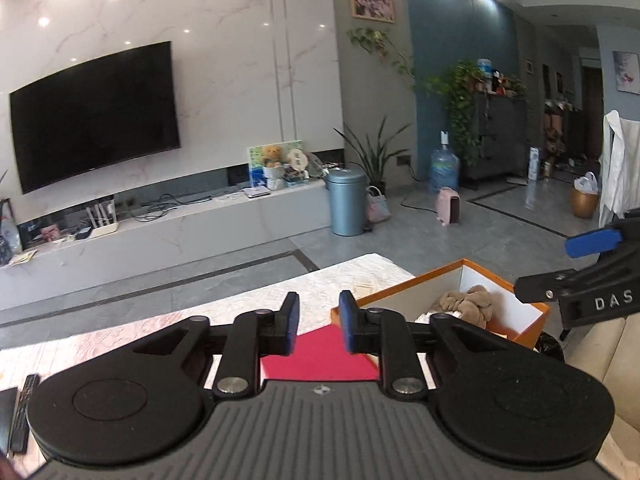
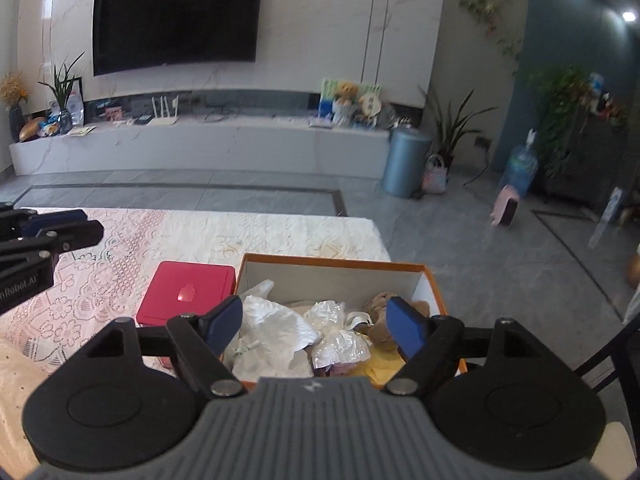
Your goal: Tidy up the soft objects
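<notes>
An orange box with white inner walls (image 2: 332,276) stands on the lace-covered table (image 2: 200,236). It holds a brown plush toy (image 2: 378,304), a white cloth (image 2: 276,328), a clear-wrapped white bundle (image 2: 338,340) and something yellow (image 2: 380,368). My right gripper (image 2: 316,326) is open and empty, just above the box's near side. My left gripper (image 1: 319,322) is open with a narrow gap and empty, above a red box (image 1: 320,354). The orange box (image 1: 440,276) and the plush toy (image 1: 466,302) show to its right, with the right gripper (image 1: 560,264) beyond them.
The red box (image 2: 186,294) lies against the orange box's left side. A remote (image 1: 24,412) lies at the table's left edge. Beyond the table are grey floor, a TV wall unit (image 2: 200,140), a blue bin (image 2: 406,162) and plants.
</notes>
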Demonstrator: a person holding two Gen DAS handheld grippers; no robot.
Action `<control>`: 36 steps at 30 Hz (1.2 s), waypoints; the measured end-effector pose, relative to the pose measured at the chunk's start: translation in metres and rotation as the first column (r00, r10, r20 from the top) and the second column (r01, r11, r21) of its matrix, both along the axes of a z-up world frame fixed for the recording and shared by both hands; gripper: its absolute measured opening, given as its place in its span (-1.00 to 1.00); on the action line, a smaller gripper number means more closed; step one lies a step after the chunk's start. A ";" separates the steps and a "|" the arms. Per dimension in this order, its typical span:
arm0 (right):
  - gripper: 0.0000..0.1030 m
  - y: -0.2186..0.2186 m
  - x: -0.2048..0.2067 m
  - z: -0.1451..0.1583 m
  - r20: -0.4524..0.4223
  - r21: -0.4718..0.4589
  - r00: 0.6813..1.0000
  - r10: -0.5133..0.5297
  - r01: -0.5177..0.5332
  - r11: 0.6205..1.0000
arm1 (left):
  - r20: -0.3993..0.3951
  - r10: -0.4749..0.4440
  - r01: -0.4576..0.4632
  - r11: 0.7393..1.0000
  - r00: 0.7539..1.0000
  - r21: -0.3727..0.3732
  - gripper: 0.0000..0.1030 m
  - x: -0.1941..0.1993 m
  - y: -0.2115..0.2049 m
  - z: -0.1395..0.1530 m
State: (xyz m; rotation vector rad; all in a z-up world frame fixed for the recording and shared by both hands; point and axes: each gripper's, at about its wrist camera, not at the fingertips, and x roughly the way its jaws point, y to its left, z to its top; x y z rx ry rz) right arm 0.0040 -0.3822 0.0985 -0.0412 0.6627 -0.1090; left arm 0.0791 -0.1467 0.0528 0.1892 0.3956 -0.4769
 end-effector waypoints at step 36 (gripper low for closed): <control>0.84 0.067 -0.042 -0.092 0.025 0.001 0.972 -0.233 0.233 0.973 | -0.074 0.183 -0.180 0.982 0.980 0.055 0.72 -0.035 0.031 -0.085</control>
